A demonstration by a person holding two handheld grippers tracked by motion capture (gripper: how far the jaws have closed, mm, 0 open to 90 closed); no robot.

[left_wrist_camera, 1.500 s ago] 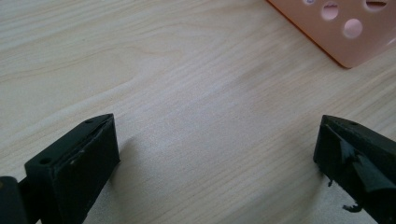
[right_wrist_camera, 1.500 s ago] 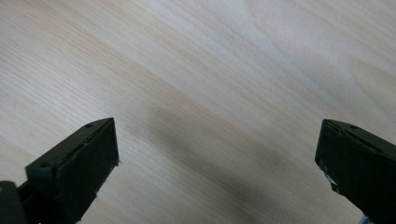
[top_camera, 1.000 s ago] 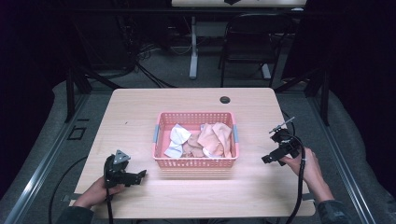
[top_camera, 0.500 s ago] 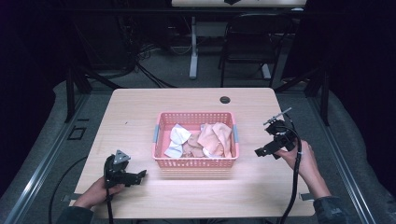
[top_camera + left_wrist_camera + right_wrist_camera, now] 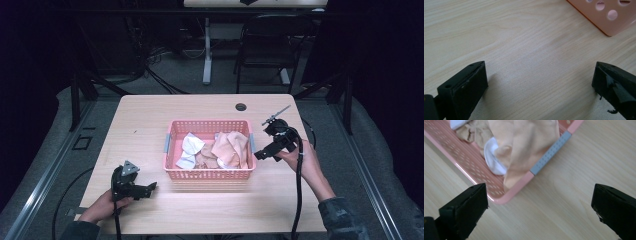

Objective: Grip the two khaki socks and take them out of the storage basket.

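A pink plastic basket (image 5: pixel 207 174) stands in the middle of the wooden table (image 5: pixel 150 125). It holds crumpled cloths: a peach one (image 5: pixel 231 148) at the right, a white one (image 5: pixel 190 149) at the left, a tan one between. My right gripper (image 5: pixel 259 155) hovers just off the basket's right end, open, jaws aimed at its grey handle (image 5: pixel 550 152) and the peach cloth (image 5: pixel 529 142). My left gripper (image 5: pixel 150 189) rests low over the table near the front left, open and holding nothing; the basket's corner (image 5: pixel 609 17) lies ahead of it.
A small round black grommet (image 5: pixel 241 106) sits near the table's far edge. Black cables trail from both grippers off the front. Beyond the table are a dark floor, cables, a chair (image 5: pixel 270 45) and table legs.
My right gripper has moved left and slightly forward, from near the table's right edge up to the basket's right end. The left gripper has stayed put.
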